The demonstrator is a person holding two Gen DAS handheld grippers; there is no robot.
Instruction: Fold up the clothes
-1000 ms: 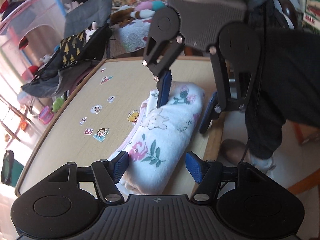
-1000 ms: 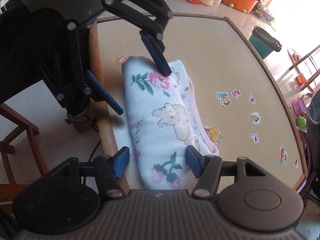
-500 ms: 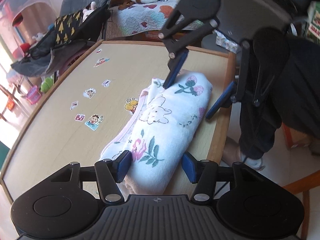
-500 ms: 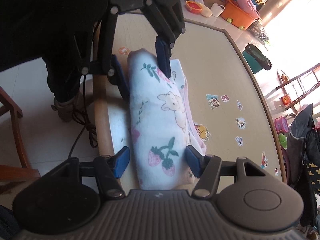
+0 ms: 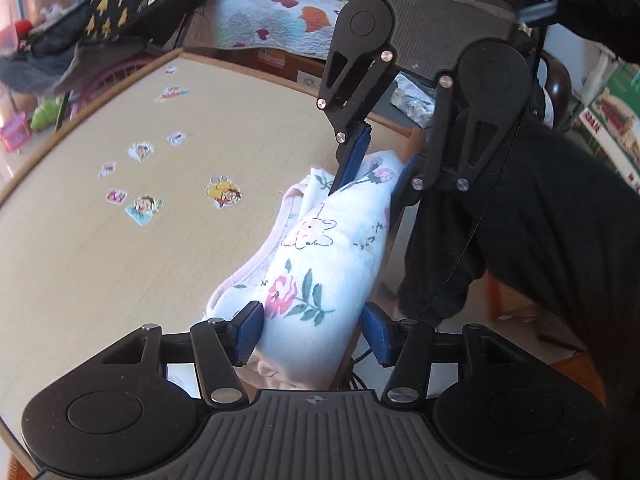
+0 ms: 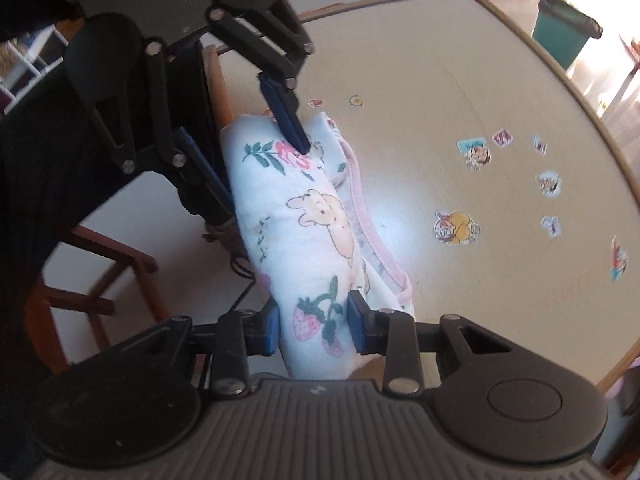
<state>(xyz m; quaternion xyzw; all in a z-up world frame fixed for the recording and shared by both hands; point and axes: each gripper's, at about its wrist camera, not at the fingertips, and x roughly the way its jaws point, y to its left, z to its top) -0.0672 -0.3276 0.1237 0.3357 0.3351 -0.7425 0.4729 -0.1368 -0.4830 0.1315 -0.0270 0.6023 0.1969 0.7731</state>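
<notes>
as the left wrist view looks down its own fingers, the left gripper (image 5: 312,332) straddles the near end of a folded cloth (image 5: 320,256), white with flowers and a cartoon bear. its jaws stand partly apart; one blue pad touches the cloth's side, the other sits just clear, so no firm grip shows. at the far end the right gripper (image 5: 378,164) has one pad pressed into the fabric. the cloth lies along the edge of a pale wooden table (image 5: 120,248) dotted with stickers (image 5: 224,194). beyond the table sit a quilt (image 5: 272,16), soft toys and dark bags. a person in dark clothing (image 5: 520,220) stands at the right.

from the right wrist view, the right gripper (image 6: 314,330) is closing its jaws, and both pads press a strawberry-printed end of the cloth (image 6: 308,216). the left gripper (image 6: 248,160) sits at the far end, one pad dug into the top, the other beside the cloth's edge. the cloth's near end seems lifted slightly off the table (image 6: 460,100). a teal bin (image 6: 564,36) stands on the bright floor beyond, and a wooden chair (image 6: 96,280) sits below left.

judged from this, the fold is mostly done and the bundle is being taken up at both ends. the next move calls for the left jaws to close firmly, then both hands lifting together so the layers do not slip.
</notes>
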